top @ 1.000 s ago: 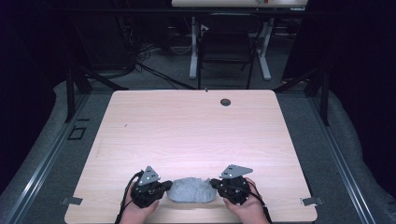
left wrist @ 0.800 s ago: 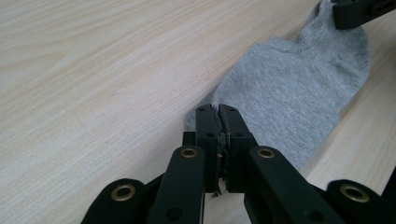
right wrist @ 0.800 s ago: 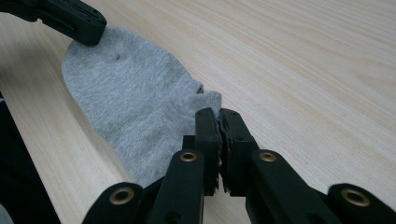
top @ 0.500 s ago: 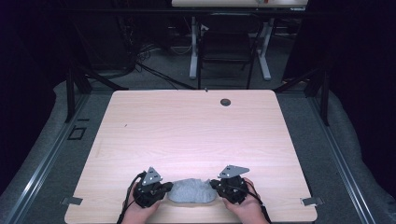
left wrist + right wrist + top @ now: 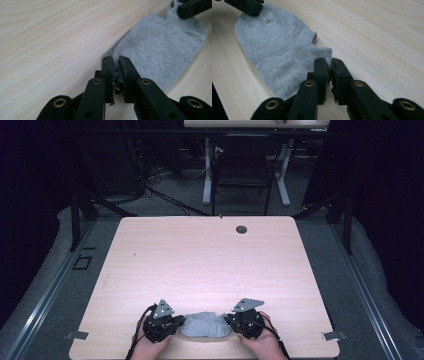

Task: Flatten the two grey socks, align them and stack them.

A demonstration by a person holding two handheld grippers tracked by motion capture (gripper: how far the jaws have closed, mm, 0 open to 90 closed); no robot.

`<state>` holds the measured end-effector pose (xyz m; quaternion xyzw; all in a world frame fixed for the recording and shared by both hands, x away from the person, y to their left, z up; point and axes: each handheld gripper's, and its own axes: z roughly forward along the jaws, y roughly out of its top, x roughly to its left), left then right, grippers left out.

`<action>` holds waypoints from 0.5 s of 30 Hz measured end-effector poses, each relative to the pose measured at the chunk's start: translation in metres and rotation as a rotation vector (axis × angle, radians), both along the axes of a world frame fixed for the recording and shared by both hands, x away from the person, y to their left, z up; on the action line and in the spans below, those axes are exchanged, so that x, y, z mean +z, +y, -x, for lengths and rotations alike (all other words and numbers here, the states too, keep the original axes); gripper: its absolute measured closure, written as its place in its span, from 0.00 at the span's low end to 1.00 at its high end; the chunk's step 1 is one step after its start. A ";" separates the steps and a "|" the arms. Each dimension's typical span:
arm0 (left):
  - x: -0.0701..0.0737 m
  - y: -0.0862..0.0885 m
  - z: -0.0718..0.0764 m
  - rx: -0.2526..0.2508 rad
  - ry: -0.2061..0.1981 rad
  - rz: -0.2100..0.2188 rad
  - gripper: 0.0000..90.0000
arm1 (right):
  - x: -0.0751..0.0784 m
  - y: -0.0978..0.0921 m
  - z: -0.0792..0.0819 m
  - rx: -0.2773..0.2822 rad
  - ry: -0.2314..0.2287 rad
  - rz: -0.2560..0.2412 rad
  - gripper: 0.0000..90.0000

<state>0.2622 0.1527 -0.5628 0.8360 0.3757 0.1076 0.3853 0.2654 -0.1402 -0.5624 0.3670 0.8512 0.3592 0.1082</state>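
Pinching one end of a grey sock (image 5: 160, 47), the left gripper (image 5: 115, 65) shows in its own view with both black jaws pressed together on a fold of the knit at the lower middle of the frame, the fabric bunched in the narrow slit between them. From there the sock spreads flat toward the upper right of that frame, where the tip of the right gripper (image 5: 192, 7) bites its far end. In the right gripper view the picture is mirrored: the right gripper (image 5: 327, 67) is clamped on the sock (image 5: 277, 50) at the lower middle, a rim of fabric caught between its jaws, and the cloth runs away to the upper left, where the left gripper (image 5: 247, 6) holds the other end. The sock lies on a pale wooden table (image 5: 374, 32), with a small opening or fold showing at its edge near the middle of that frame. In the high view, at the bottom centre, the left gripper (image 5: 176, 325) and the right gripper (image 5: 231, 322) face each other with the sock (image 5: 204, 325) stretched between them, close to the near edge of the table (image 5: 210, 265). A person's hands wrap both tools from below. Farther up, near the table's far edge, sits a small dark round hole (image 5: 241, 229). Beyond it, at the top of the frame, stands a dark chair (image 5: 242, 170) on the grey floor.
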 end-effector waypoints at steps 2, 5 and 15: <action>0.006 0.003 0.002 0.006 -0.014 0.032 0.86 | 0.002 -0.001 0.002 -0.003 -0.016 0.005 0.84; 0.014 0.004 0.005 0.000 -0.028 0.071 0.81 | 0.008 -0.003 0.005 -0.027 -0.050 -0.038 0.82; 0.007 -0.015 0.011 -0.052 -0.025 0.051 0.68 | 0.015 0.021 0.018 0.091 -0.126 -0.062 0.70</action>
